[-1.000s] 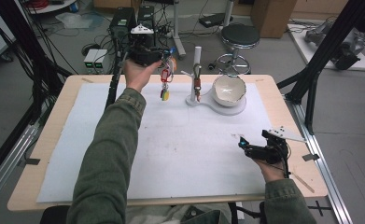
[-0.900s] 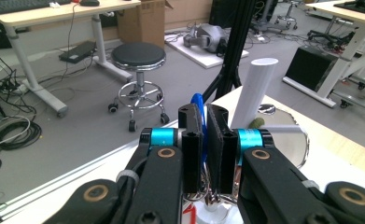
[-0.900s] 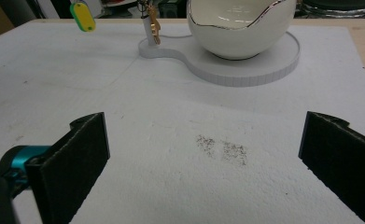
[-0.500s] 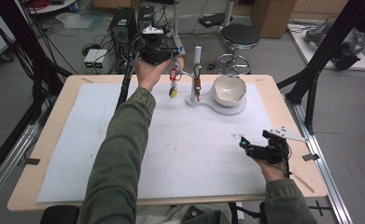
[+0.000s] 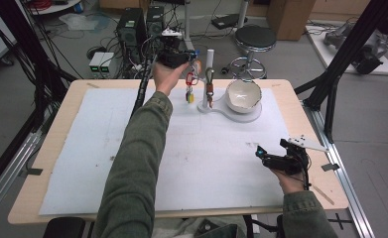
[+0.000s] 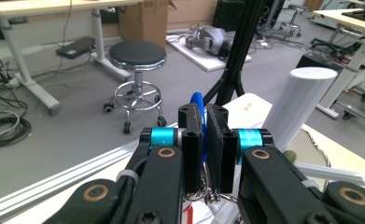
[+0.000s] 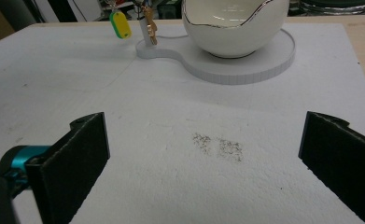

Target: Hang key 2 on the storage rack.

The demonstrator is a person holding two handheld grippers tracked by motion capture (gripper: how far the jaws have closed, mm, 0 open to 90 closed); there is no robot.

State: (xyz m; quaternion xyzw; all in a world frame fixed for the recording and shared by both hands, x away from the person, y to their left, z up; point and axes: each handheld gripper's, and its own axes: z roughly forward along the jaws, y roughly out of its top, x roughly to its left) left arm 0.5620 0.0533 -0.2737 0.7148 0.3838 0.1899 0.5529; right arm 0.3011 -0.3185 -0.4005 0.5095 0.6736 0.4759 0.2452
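Two tongs at work over one white-matted tabletop (image 5: 107,148), with a bunch of keys in hand.

My left tongs (image 5: 195,65) are clamped shut on the bunch of keys (image 5: 189,85), which hangs in the air at the far edge, just beside the white post (image 5: 210,59) of the white stand (image 5: 241,115) that carries the bowl (image 5: 243,94); a second bunch (image 5: 209,89) hangs on that post. My right tongs (image 5: 259,152) rest near the front right corner, jaws wide apart with nothing between them. I judge the keys light but loose: stiff metal on a ring, with a red tag and a yellow-green tag (image 5: 189,97) that swing freely. The ring at the top, where my left pads (image 6: 192,140) pinch it, looks like the best hold; the metal may slip if my grip eases.
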